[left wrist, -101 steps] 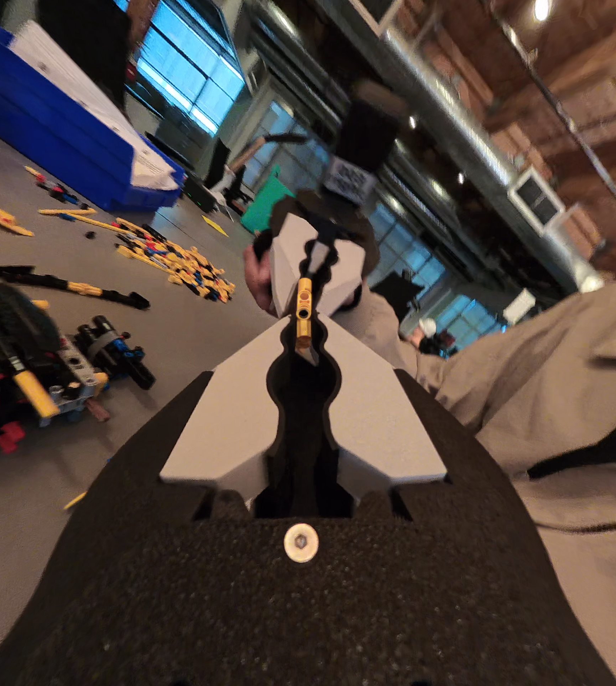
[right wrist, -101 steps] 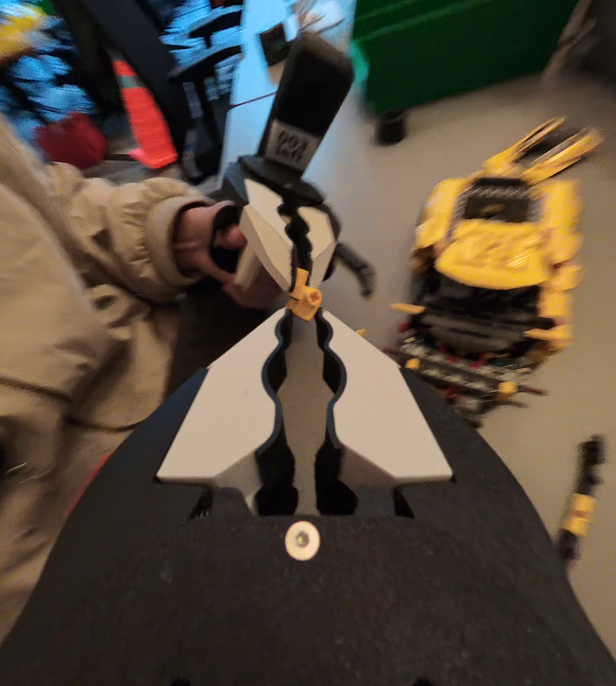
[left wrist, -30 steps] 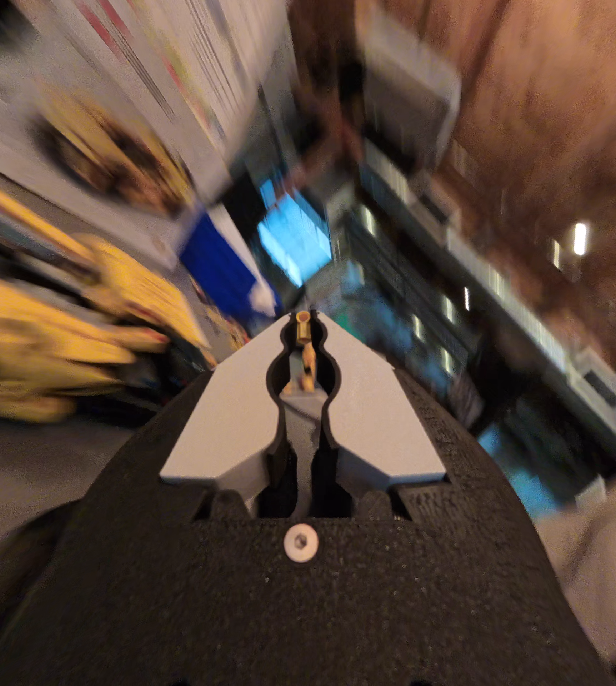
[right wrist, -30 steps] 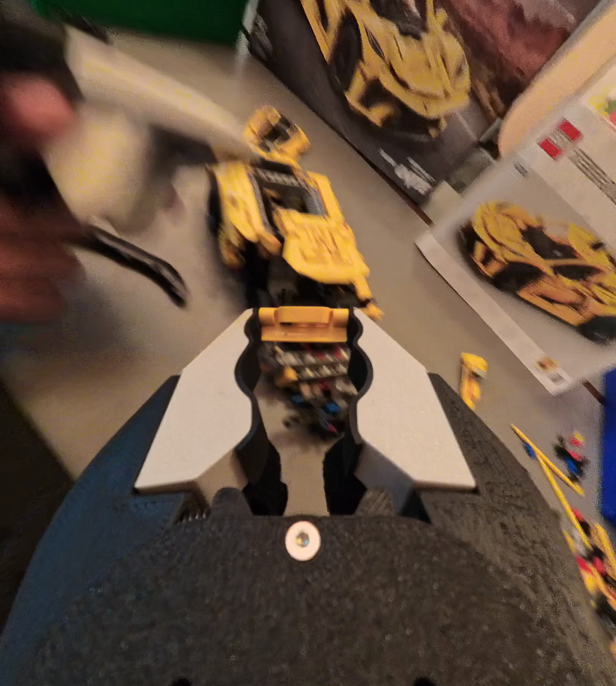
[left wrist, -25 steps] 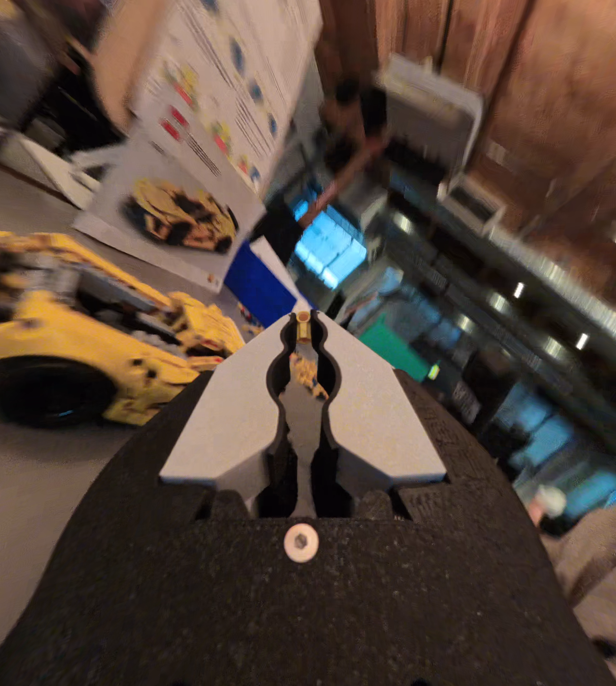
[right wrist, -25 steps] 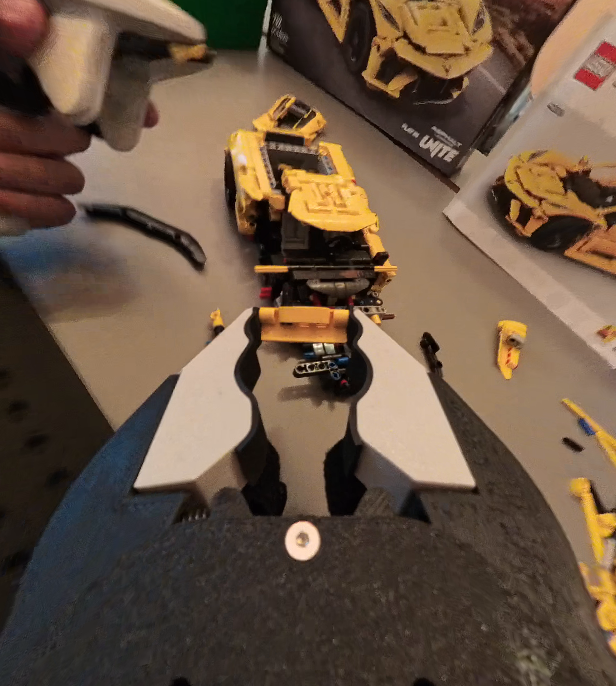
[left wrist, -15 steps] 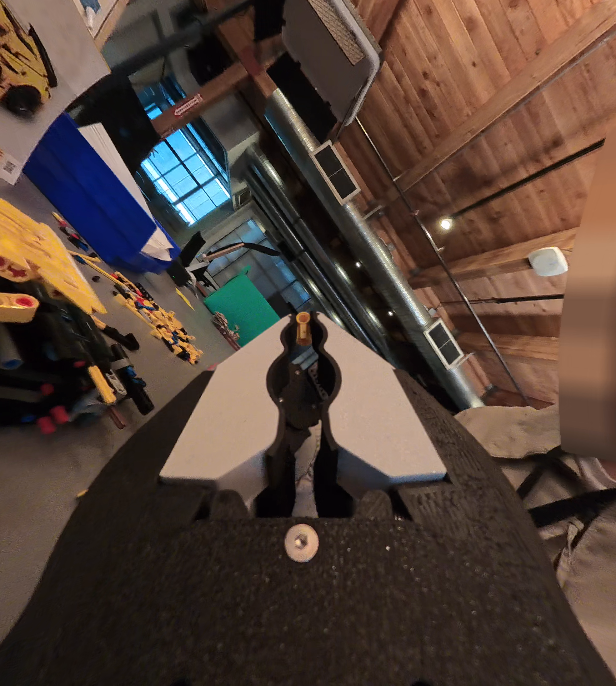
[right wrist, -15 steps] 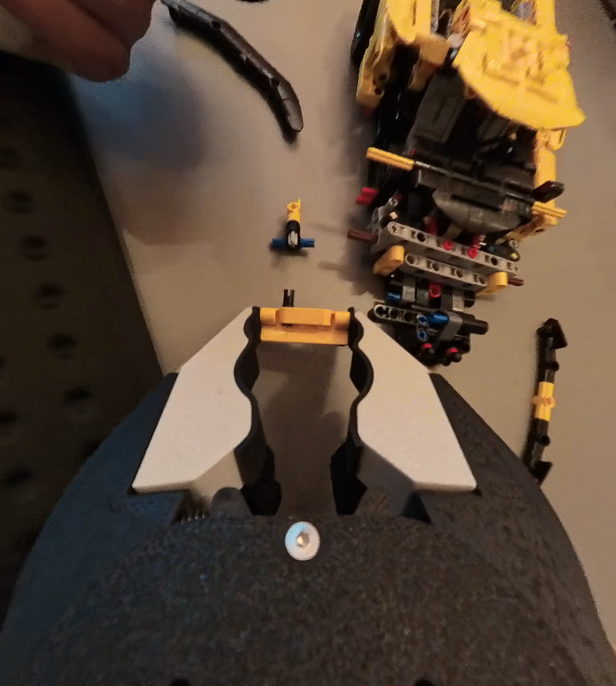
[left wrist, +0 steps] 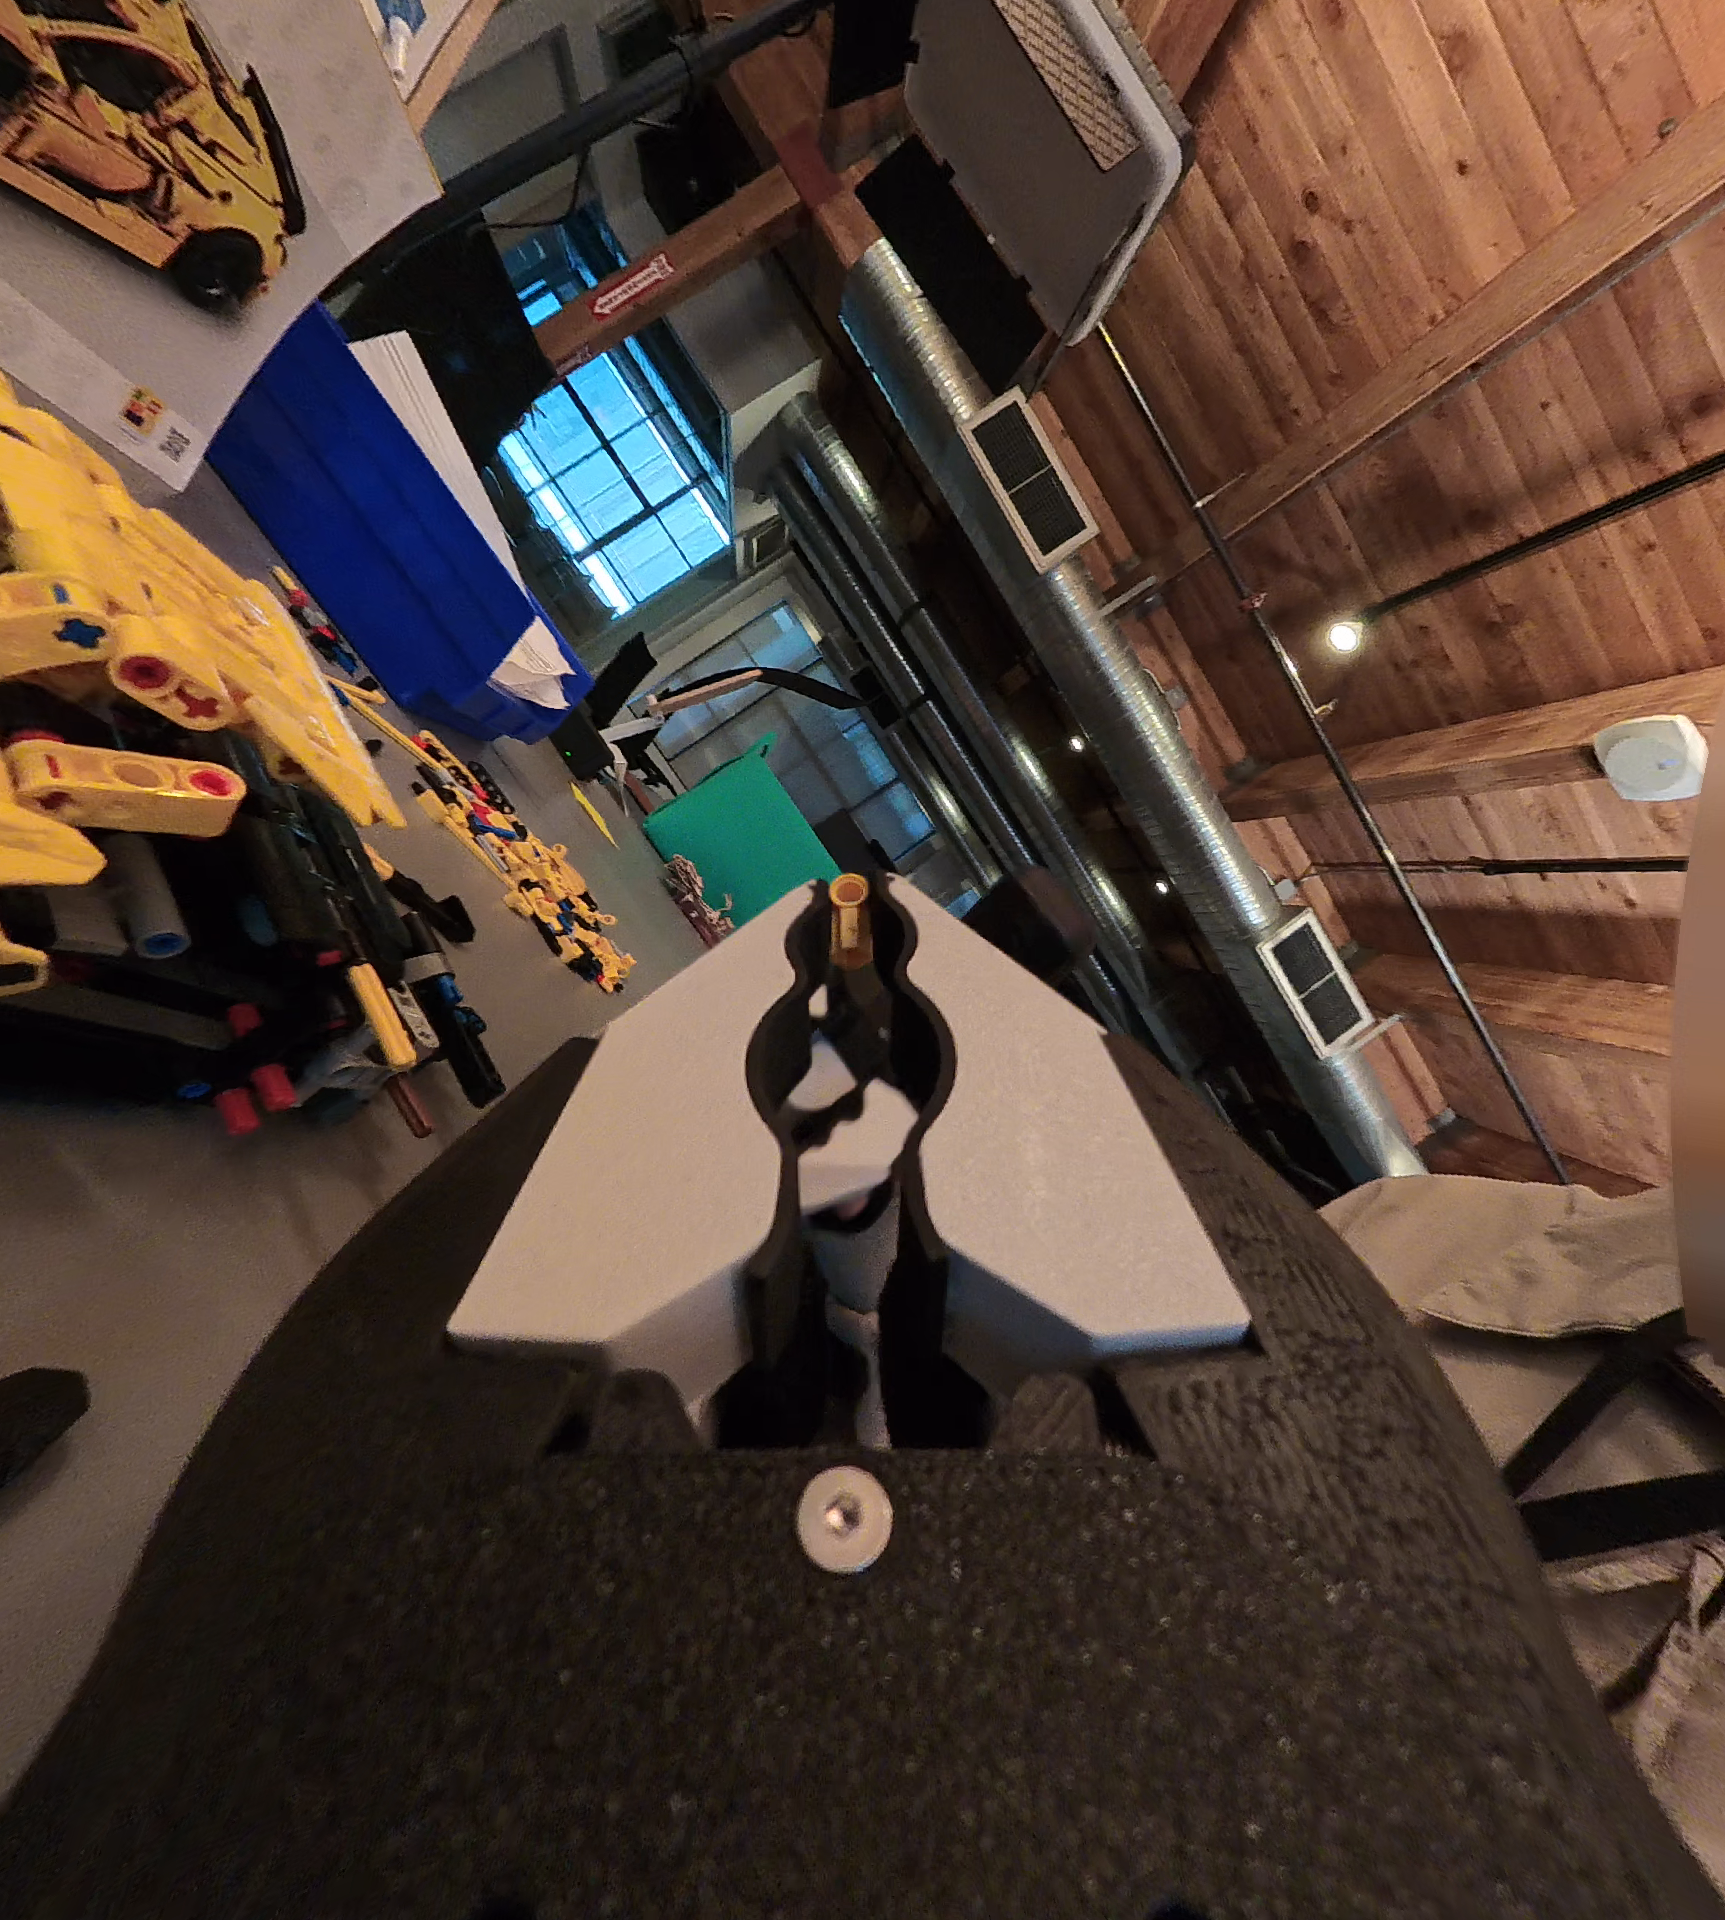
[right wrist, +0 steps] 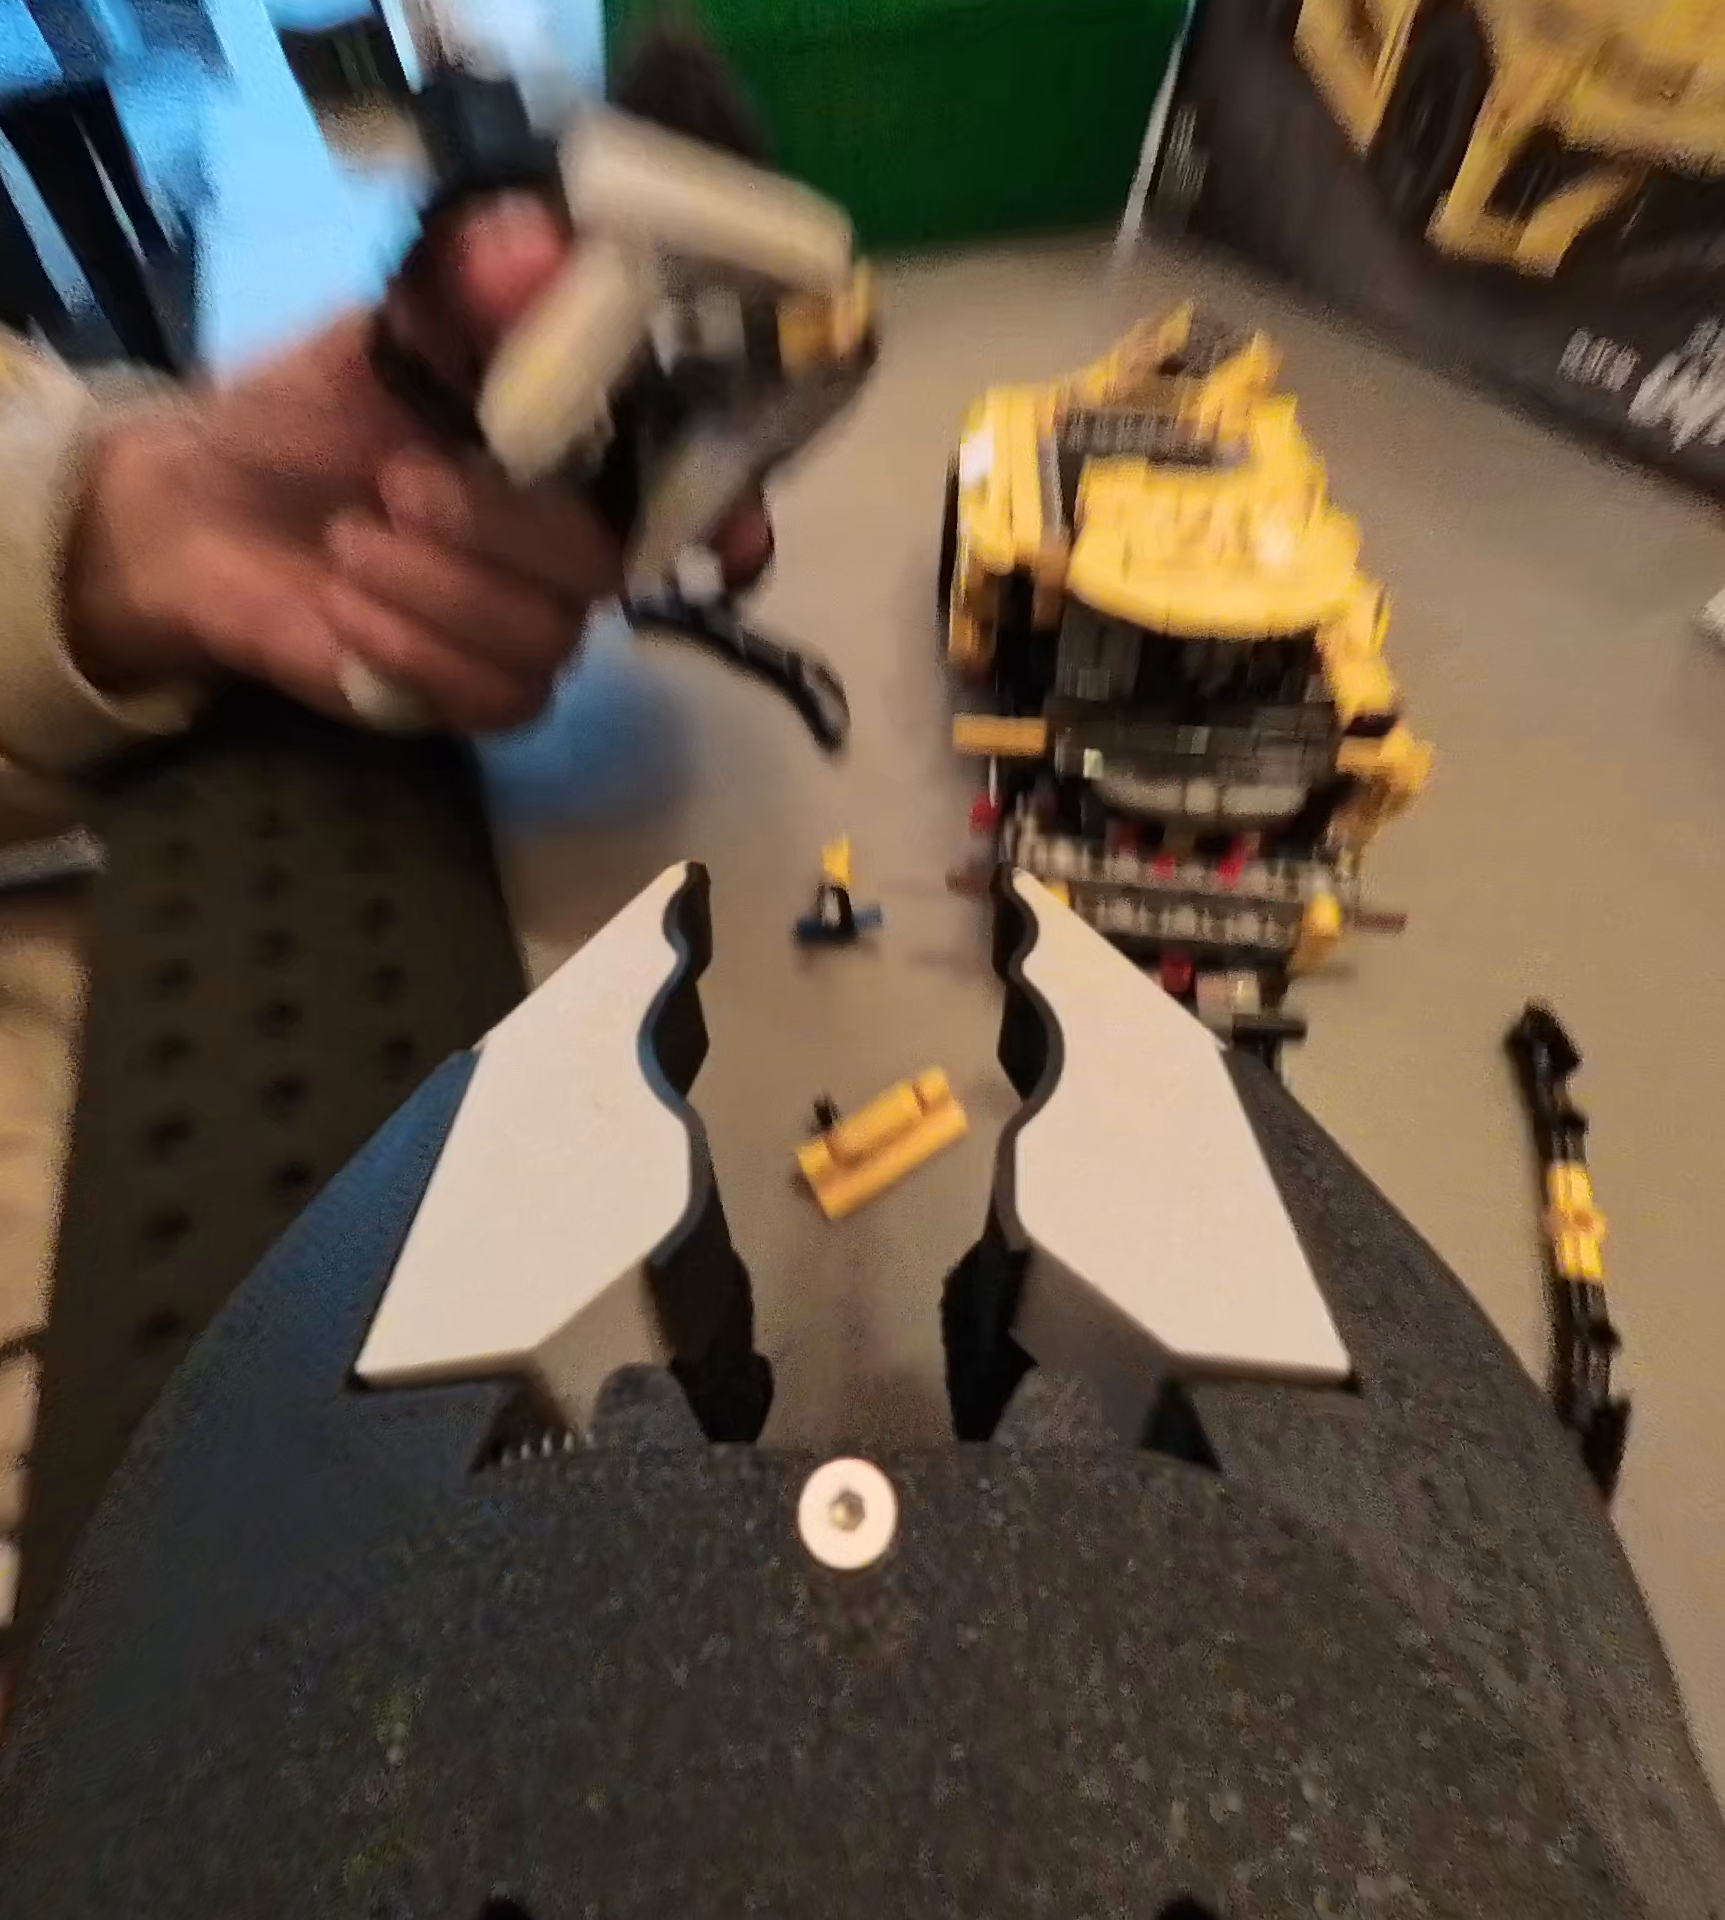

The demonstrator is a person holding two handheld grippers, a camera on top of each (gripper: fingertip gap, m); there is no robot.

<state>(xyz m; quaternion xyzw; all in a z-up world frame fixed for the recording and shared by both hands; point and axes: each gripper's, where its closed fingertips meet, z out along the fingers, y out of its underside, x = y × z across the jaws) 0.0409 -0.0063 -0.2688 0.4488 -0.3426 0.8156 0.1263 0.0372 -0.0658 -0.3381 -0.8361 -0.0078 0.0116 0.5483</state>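
Left wrist view: the left gripper (left wrist: 850, 914) is clamped on a small yellow pin (left wrist: 849, 925) at its fingertips; the yellow brick car (left wrist: 89, 769) fills the left edge. Right wrist view: the right gripper (right wrist: 847, 904) stands spread and empty above a yellow flat brick (right wrist: 881, 1155) lying on the grey table (right wrist: 1523, 831), the car (right wrist: 1170, 665) at upper right.

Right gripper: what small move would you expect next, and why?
Probably a lift away or a re-grip: the right gripper is open and empty, and the yellow brick piece lies loose on the grey table between its fingers, while the left gripper pinches a small yellow pin.
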